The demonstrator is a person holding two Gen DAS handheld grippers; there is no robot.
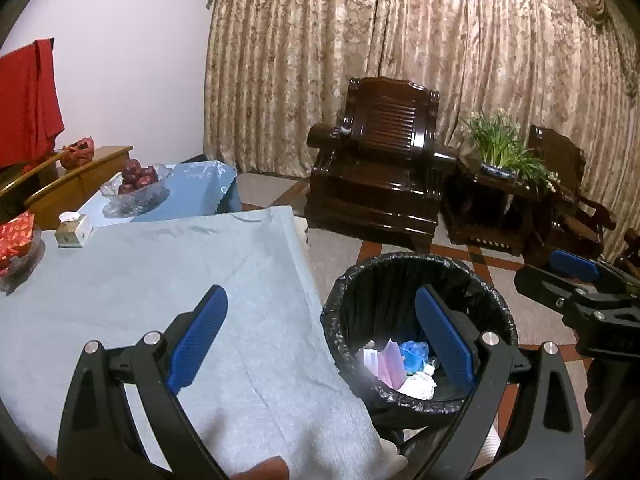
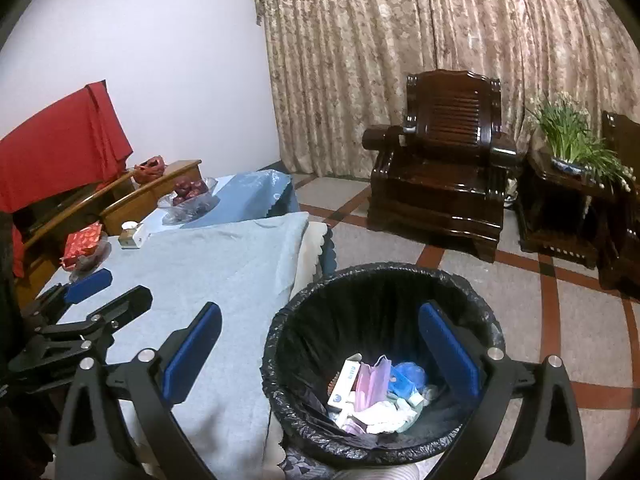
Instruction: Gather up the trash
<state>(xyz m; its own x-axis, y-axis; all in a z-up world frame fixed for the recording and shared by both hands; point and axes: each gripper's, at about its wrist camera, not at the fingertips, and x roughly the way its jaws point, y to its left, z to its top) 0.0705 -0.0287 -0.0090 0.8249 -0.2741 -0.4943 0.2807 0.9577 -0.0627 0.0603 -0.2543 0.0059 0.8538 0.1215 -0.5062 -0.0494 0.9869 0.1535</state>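
Note:
A round bin with a black liner [image 1: 416, 264] [image 2: 384, 272] stands on the floor beside the table. Several pieces of trash [image 1: 394, 364] [image 2: 374, 388] lie in it: a pink sheet, blue plastic, white paper, a small white box. My left gripper [image 1: 320, 340] is open and empty, over the table edge and the bin. My right gripper [image 2: 320, 350] is open and empty above the bin's left rim. Each gripper shows in the other's view, the right [image 1: 576, 276] and the left [image 2: 100, 292].
A table under a light blue cloth [image 1: 160, 280] [image 2: 224, 264] holds a glass bowl of red fruit [image 1: 136, 188] [image 2: 190, 196], a tissue box [image 1: 74, 228] [image 2: 130, 236] and a dish with red wrapping [image 1: 16, 240] [image 2: 82, 248]. Dark wooden armchairs [image 1: 380, 168] [image 2: 440, 160] and a potted plant [image 1: 504, 148] [image 2: 572, 140] stand behind.

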